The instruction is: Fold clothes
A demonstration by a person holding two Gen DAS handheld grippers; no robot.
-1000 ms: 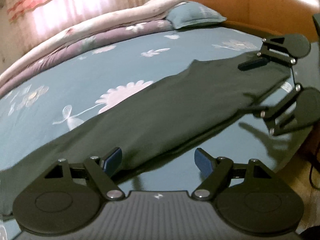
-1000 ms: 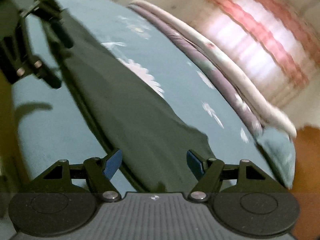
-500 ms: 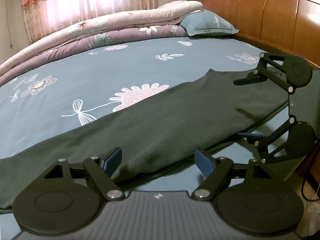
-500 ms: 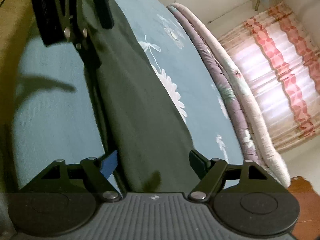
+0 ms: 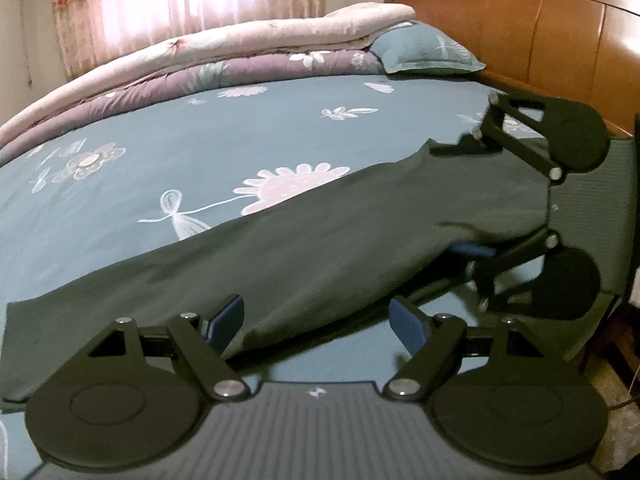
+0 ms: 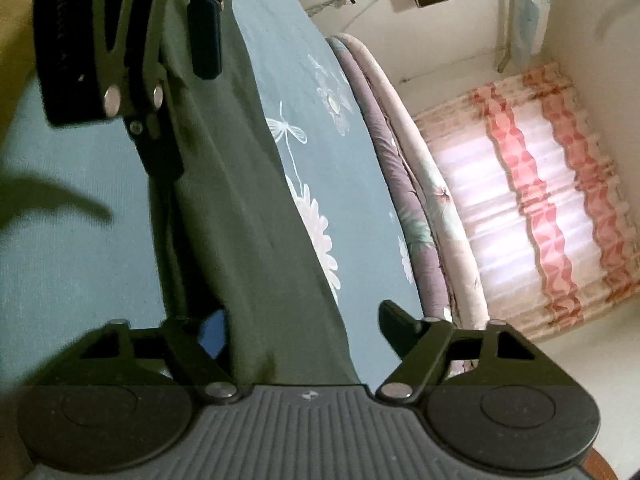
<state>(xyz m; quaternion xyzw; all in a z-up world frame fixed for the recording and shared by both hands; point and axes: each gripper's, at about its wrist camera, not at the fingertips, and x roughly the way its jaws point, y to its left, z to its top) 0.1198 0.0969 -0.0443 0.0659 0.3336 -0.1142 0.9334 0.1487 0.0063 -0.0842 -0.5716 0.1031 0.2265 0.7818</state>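
A dark green garment (image 5: 320, 248) lies stretched in a long band along the near edge of the bed, on a teal bedsheet (image 5: 240, 132) printed with white and pink flowers. The left gripper (image 5: 320, 316) hangs over the garment's near hem with its blue-padded jaws spread wide, the hem between them but not pinched. The right gripper (image 6: 304, 324) sits at the garment's other end, turned on its side; its jaws have just been closing, with the cloth's end between them, one pad under the edge and the other above. The pads do not yet press on the cloth. Beyond the garment, folded quilts (image 5: 224, 60) in pink and purple lie along the far side, with a teal pillow (image 5: 424, 52) against the wooden headboard (image 5: 520, 36). A pink-striped curtain (image 6: 540, 200) glows behind.
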